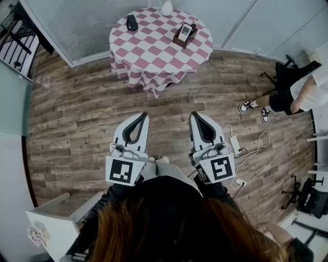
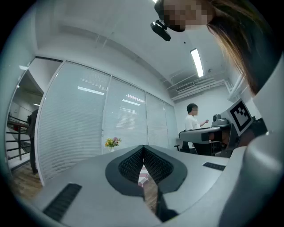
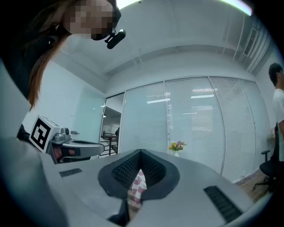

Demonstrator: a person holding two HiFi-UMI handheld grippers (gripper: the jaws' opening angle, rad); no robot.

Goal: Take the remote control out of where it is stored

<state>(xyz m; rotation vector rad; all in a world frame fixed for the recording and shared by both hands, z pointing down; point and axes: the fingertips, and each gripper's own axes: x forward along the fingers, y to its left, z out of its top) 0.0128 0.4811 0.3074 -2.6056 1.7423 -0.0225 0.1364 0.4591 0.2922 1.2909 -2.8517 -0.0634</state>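
A round table with a red-and-white checked cloth [image 1: 154, 51] stands at the top of the head view. On it a dark holder [image 1: 180, 41] has a pale remote control [image 1: 185, 32] standing in it. A black object [image 1: 132, 22] lies at the table's left. My left gripper [image 1: 142, 115] and right gripper [image 1: 195, 115] are held level over the wooden floor, well short of the table, both shut with nothing in them. The left gripper [image 2: 143, 149] and right gripper [image 3: 141, 153] show their tips meeting, with the checked cloth visible through the gap behind.
A white vase [image 1: 166, 7] stands at the table's far edge. White cables and an adapter [image 1: 237, 147] lie on the floor to my right. A person [image 1: 300, 92] stands at the right by a black chair [image 1: 283, 74]. A white cabinet [image 1: 54, 222] is at lower left.
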